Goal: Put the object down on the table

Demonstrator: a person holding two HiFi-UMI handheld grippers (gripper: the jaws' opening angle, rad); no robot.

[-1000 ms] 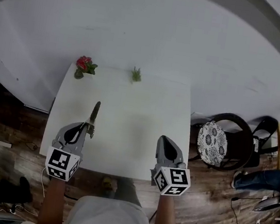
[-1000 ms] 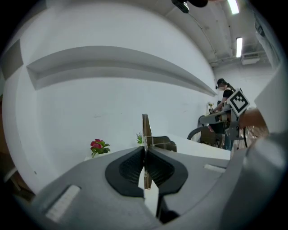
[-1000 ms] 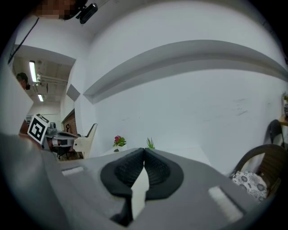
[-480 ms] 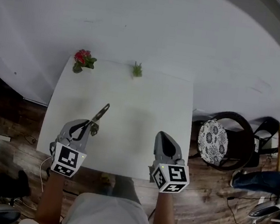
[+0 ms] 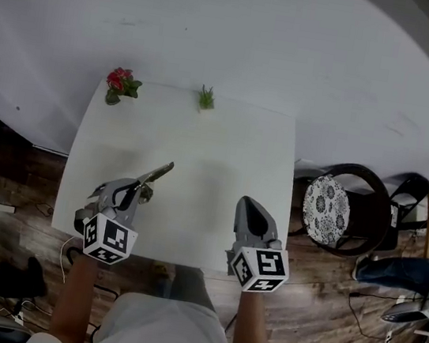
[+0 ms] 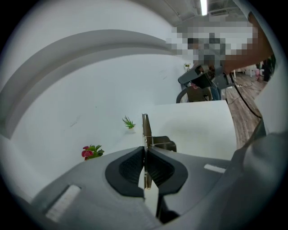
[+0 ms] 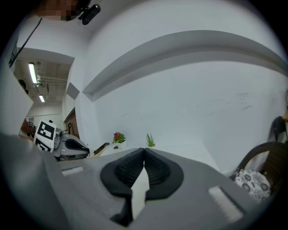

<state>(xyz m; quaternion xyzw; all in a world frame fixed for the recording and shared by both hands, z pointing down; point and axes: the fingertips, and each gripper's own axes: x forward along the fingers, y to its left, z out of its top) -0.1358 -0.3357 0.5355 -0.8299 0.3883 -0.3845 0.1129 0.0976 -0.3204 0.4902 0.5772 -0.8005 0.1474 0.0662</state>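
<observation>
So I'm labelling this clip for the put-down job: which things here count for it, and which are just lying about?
In the job:
left gripper, jaws shut on the thin metal tool
white table, where the tool goes

Just about:
right gripper, jaws shut and empty
red flowers
small green plant
chair with a patterned cushion, off to the side

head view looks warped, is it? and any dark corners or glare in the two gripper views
Head view: yes, fisheye bows the table edges; light is even, shadows soft. Left gripper view: black corners, a ceiling light glares at top, a mosaic patch upper right. Right gripper view: same black corners, wall ledge bent into an arc, bright strip lights far left.
</observation>
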